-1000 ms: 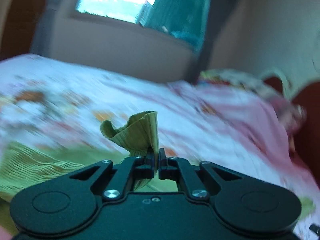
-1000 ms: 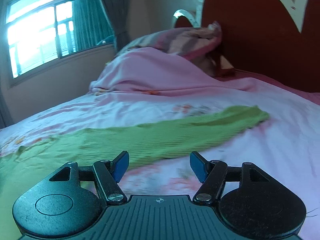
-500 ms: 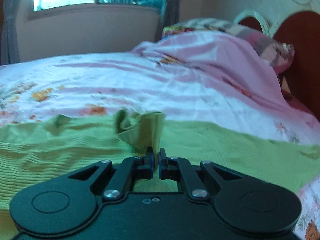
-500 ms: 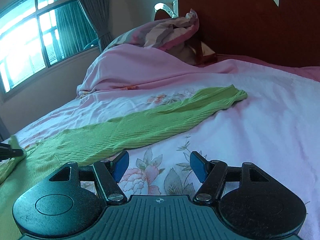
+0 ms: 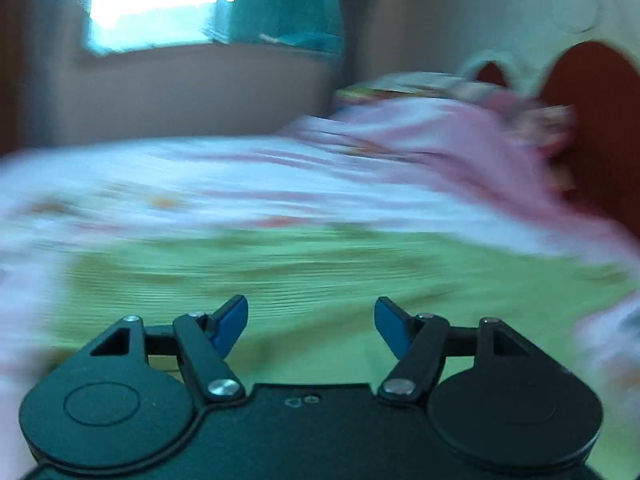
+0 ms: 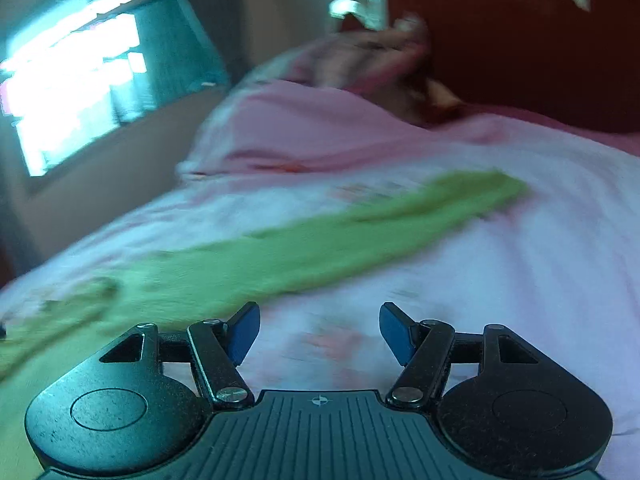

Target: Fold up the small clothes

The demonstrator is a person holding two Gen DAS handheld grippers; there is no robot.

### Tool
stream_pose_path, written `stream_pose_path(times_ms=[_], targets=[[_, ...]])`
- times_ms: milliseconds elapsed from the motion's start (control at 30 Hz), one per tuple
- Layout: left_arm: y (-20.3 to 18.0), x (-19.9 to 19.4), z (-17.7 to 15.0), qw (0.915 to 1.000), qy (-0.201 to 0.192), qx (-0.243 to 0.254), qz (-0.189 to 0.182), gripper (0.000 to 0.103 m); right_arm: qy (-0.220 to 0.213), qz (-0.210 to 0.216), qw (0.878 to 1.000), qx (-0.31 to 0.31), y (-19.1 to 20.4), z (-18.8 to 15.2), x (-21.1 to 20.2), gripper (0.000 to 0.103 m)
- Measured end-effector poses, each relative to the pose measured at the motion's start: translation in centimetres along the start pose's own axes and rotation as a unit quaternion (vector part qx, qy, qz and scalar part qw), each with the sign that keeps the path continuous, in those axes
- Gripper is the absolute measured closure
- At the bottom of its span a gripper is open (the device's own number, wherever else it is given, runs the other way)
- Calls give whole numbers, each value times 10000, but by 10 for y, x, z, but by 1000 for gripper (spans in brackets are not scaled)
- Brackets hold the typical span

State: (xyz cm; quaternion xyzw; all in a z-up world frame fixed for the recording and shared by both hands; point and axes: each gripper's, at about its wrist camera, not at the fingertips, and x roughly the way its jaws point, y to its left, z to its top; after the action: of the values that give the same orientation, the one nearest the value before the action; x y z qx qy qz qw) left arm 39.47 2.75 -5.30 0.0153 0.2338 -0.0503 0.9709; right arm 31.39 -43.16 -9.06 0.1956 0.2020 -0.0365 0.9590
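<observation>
A light green ribbed garment (image 5: 320, 272) lies spread on the bed. In the right wrist view its long sleeve (image 6: 320, 240) stretches away toward the upper right. My left gripper (image 5: 310, 322) is open and empty, low over the green cloth. My right gripper (image 6: 319, 330) is open and empty over the bedsheet, just in front of the sleeve. Both views are motion-blurred.
The bed has a white floral sheet (image 6: 540, 260). A pink blanket (image 5: 460, 148) is heaped toward the dark red headboard (image 6: 520, 40). A window (image 5: 152, 0) with teal curtains is on the far wall.
My left gripper has opened and let go of the green fold it was pinching; the cloth now lies flat. Both cameras are moving. The right gripper stays open.
</observation>
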Motion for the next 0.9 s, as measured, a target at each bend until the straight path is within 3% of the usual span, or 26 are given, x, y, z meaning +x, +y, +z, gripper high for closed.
stream_pose_path(times_ms=[67, 133, 167, 233, 300, 367, 533, 633, 700, 733, 900], targets=[[44, -15, -12, 9974, 54, 103, 715, 35, 11, 471, 9989, -86, 33, 8, 1, 37], [76, -15, -21, 9928, 328, 42, 1150, 36, 200, 1074, 9940, 37, 70, 16, 16, 40], [87, -10, -25, 9907, 468, 49, 1275, 36, 400, 1400, 9891, 213, 90, 18, 29, 59], [98, 1, -32, 9890, 576, 121, 1355, 36, 838, 1689, 9815, 345, 127, 19, 62, 75], [103, 17, -41, 9877, 819, 222, 1317, 36, 1241, 1844, 9747, 250, 161, 15, 95, 75], [109, 19, -48, 9899, 744, 72, 1204, 34, 1637, 1894, 9669, 499, 184, 9, 124, 74], [125, 16, -53, 9926, 614, -395, 967, 33, 2125, 1650, 9561, 1161, 199, -2, 172, 72], [133, 12, -58, 9925, 583, -639, 866, 34, 2067, 1545, 9595, 1133, 198, -2, 183, 73], [134, 9, -58, 9922, 511, -703, 889, 34, 1976, 1395, 9670, 802, 204, 0, 183, 96], [136, 8, -58, 9919, 470, -774, 888, 35, 1905, 1335, 9705, 637, 205, 1, 182, 100], [154, 3, -62, 9876, 336, -1325, 776, 35, 1101, 1352, 9846, 115, 203, 16, 158, 100]])
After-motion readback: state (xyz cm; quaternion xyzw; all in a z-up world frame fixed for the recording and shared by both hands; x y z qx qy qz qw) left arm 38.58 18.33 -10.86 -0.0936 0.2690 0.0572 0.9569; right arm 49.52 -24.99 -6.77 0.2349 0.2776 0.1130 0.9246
